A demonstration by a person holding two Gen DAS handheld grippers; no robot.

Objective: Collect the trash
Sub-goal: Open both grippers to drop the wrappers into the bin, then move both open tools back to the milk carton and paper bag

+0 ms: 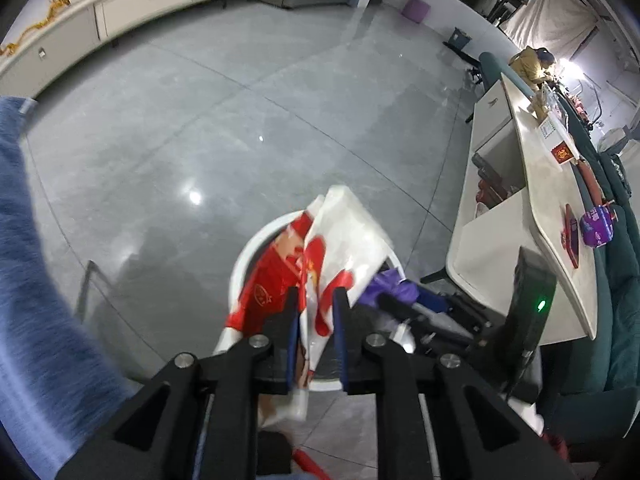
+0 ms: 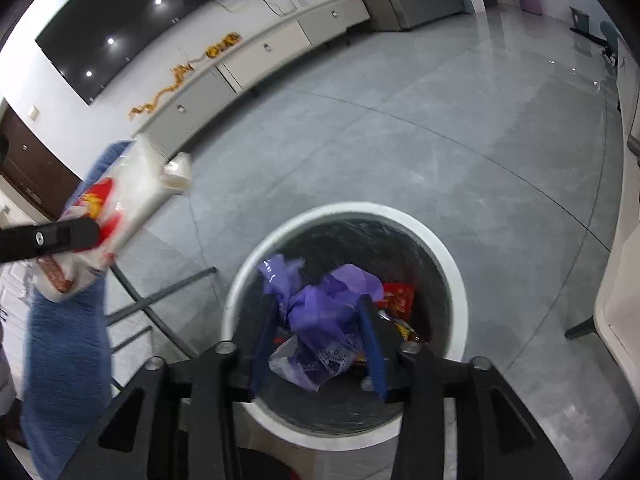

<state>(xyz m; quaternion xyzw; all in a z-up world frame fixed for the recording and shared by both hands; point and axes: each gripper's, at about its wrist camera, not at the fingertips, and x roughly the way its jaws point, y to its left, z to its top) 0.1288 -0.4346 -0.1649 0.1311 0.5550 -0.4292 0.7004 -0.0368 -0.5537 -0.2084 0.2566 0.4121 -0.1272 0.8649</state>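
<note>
Right wrist alone shows purple wrapper (image 2: 320,320) loose in bin (image 2: 452,264) betw parted right hand-held gripper (image 2: 316,344); left hand-held gripper (image 1: 316,300) pinches red-white bag (image 1: 344,240).

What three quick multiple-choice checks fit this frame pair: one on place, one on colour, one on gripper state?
1. Where is the purple plastic bag?
A. On the white counter
B. Inside the round white-rimmed trash bin
C. On the grey floor

2. What colours is the wrapper in the left gripper?
A. Red and white
B. Green and black
C. All blue

3. How does the right gripper stand?
A. Clamped on the bin rim
B. Shut on a bottle
C. Jaws apart over the bin, pads pressing on nothing

Answers:
1 B, the bag lies among other litter within the black liner.
2 A, red print on white plastic shows in both views.
3 C, the blue pads stand either side of the bag with gaps showing.
</note>
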